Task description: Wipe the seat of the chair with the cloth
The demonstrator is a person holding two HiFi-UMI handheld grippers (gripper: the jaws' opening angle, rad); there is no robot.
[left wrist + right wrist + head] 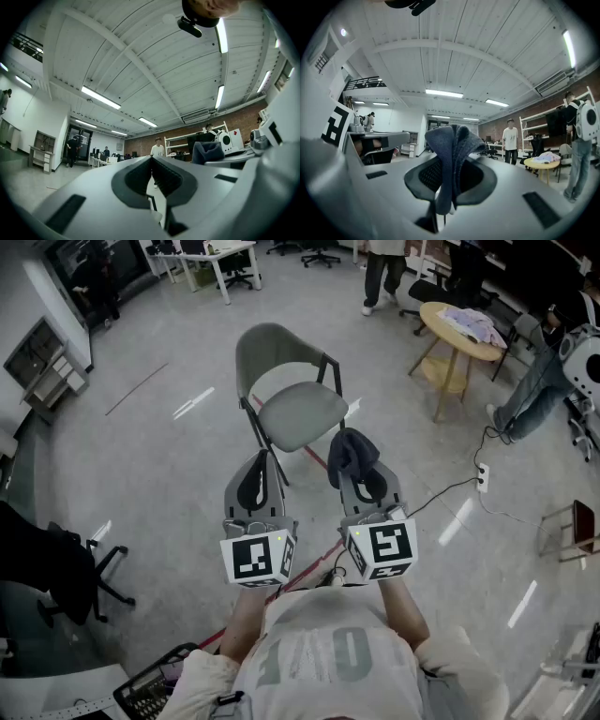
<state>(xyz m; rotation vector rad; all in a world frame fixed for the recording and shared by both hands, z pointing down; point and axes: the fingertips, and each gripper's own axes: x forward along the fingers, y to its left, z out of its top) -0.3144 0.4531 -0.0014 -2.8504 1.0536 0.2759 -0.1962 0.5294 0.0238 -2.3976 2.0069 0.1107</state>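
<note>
A grey-green folding chair (298, 409) stands on the floor ahead of me, its seat bare. My right gripper (354, 454) is shut on a dark blue cloth (350, 453), which bunches up above the jaws just short of the seat's near edge. In the right gripper view the cloth (452, 154) sticks up between the closed jaws. My left gripper (260, 457) is shut with nothing in it, held beside the right one, near the chair's front left leg. Its jaws meet in the left gripper view (151, 164), where the cloth (207, 152) shows at right.
A round wooden table (457, 332) with clothes on it stands at the right, and a power strip (482, 478) with a cable lies on the floor. A black office chair (66, 568) is at left. People stand at the back. Red tape runs across the floor under the chair.
</note>
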